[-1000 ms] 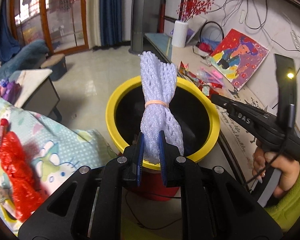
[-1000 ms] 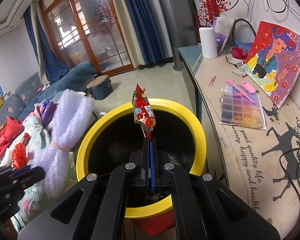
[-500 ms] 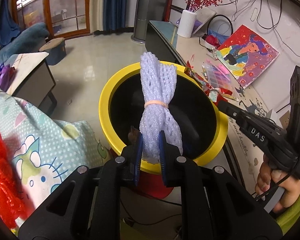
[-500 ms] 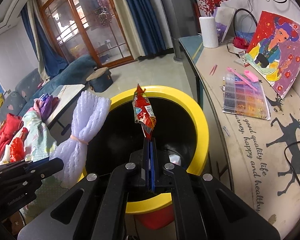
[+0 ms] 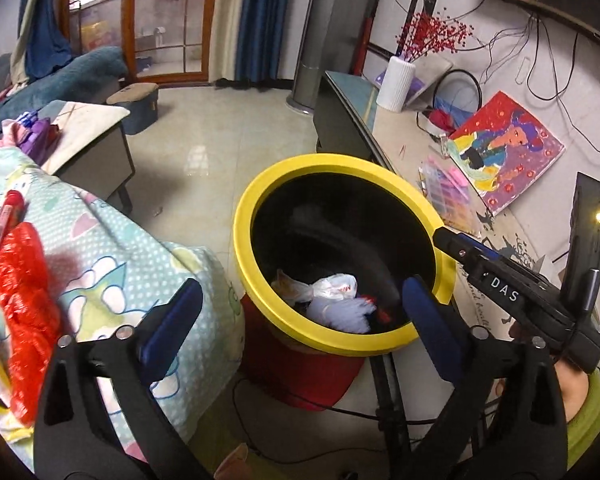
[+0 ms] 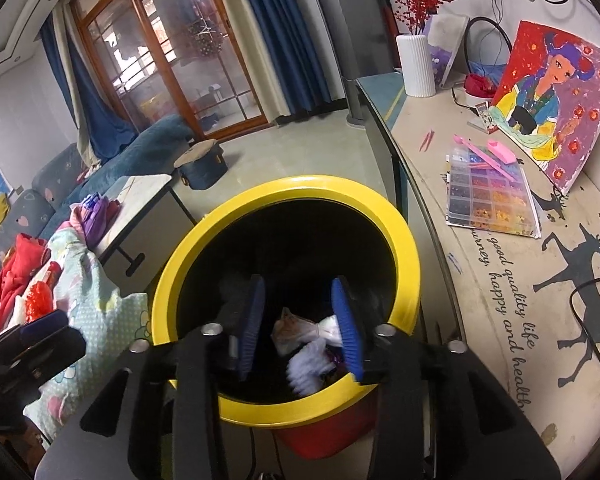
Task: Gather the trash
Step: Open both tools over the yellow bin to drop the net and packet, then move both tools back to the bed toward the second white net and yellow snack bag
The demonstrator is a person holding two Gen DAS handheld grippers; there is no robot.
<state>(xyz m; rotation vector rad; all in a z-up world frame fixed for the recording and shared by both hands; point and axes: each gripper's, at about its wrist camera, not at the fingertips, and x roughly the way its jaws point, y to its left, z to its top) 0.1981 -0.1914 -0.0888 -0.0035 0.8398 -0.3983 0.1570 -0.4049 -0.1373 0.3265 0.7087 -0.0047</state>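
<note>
Both the left gripper and right gripper, jaws just opened and empty, hang over the yellow-rimmed round bin, white foam netting lying directly below inside.

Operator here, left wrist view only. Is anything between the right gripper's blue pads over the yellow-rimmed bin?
Observer: No. In the right wrist view the right gripper has just been opening its jaws. Its pads stand apart with nothing between them, above the yellow-rimmed red plastic bin.
Operator: Is there anything red beyond the patterned blanket?
Observer: Yes, a crumpled red garment lies left of the pale dotted blanket, by the sofa.
</note>
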